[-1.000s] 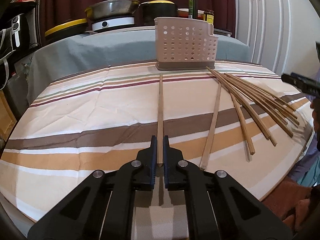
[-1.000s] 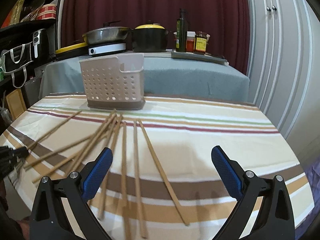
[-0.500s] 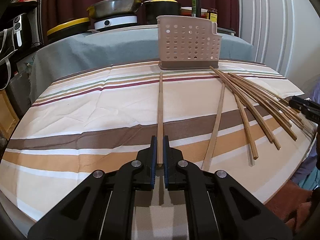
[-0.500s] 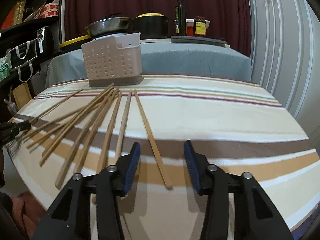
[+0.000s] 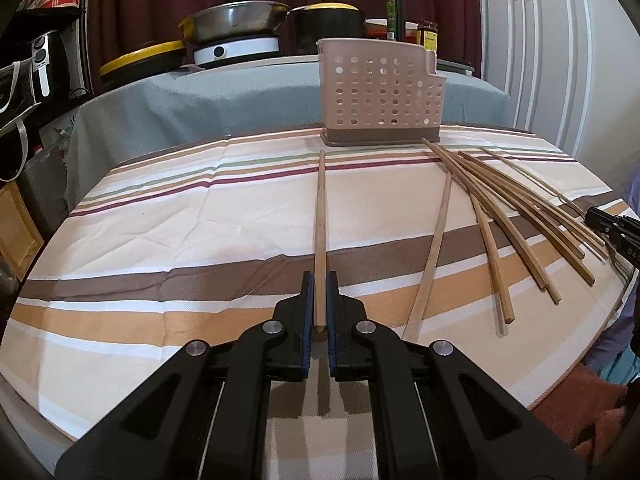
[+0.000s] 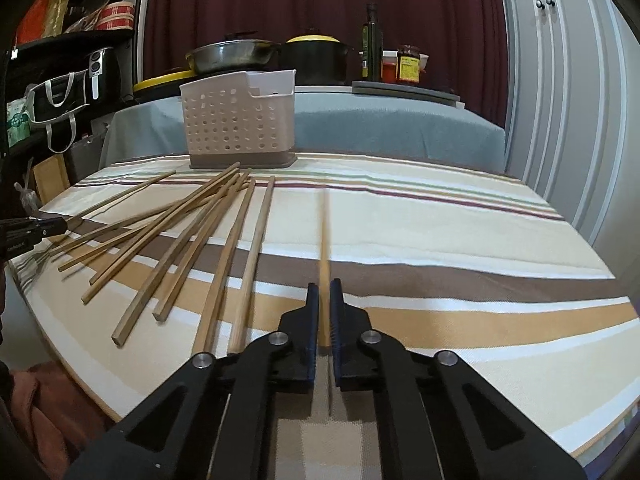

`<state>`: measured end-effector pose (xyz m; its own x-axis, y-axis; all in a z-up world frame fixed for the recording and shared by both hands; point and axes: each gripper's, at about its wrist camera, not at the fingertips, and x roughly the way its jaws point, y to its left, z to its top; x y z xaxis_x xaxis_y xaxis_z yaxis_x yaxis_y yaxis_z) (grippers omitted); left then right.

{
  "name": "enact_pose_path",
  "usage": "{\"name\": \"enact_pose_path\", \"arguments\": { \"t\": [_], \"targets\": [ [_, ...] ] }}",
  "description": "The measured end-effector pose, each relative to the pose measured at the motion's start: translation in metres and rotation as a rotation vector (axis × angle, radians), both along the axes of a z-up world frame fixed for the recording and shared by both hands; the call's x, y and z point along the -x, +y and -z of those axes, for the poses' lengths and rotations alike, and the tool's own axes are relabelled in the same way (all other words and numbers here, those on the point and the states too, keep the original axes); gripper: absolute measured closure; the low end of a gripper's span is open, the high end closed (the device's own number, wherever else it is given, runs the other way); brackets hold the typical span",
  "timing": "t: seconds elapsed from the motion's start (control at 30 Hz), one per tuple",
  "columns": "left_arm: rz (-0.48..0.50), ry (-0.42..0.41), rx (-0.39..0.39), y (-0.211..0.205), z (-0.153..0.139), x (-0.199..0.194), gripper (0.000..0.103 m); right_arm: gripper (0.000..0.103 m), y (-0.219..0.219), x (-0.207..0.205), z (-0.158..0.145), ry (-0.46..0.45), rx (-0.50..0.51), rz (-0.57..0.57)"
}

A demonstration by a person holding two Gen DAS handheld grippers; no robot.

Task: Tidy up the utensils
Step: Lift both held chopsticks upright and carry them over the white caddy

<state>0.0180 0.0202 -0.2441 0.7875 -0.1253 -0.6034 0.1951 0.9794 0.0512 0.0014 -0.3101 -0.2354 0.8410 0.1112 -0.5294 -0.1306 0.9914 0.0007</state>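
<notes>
chopsticks [image 6: 224,240] beside perforated caddy [image 6: 239,120] (contents hidden); left tool [image 5: 317,296], right tool [image 6: 324,304] each clamp one.

A pale perforated utensil basket [image 5: 380,94] on a brown base stood upright at the far side of the striped desk [image 5: 160,220]. One wooden chopstick [image 5: 320,236] ran straight from just before the basket's base toward the left claw [image 5: 317,300], its near end pinched between the blue pads. A second chopstick [image 6: 324,232] pointed lengthwise away from the right claw [image 6: 324,304], its near end gripped there and blurred. The loose chopsticks [image 6: 192,240] lay fanned across the cloth, their far ends bunched near the basket and crossing, their near ends spread apart.
</notes>
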Motion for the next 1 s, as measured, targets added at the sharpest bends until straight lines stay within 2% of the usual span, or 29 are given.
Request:
{"name": "enact_pose_path", "arguments": {
  "t": [0.17, 0.37, 0.77, 1.0],
  "targets": [
    [-0.009, -0.034, 0.009, 0.002, -0.011, 0.004, 0.097, 0.097, 0.006, 0.005, -0.014, -0.032, 0.025, 0.000],
    [-0.024, -0.094, 0.024, 0.001, -0.035, 0.012, 0.097, 0.097, 0.014, 0.011, -0.044, -0.097, 0.033, 0.003],
    [-0.079, -0.226, 0.091, 0.007, -0.109, 0.028, 0.097, 0.097, 0.024, 0.020, -0.115, -0.255, 0.023, 0.022],
    [-0.084, -0.271, 0.114, 0.009, -0.139, 0.029, 0.097, 0.097, 0.028, 0.009, -0.134, -0.262, 0.006, 0.021]
  ]
}}
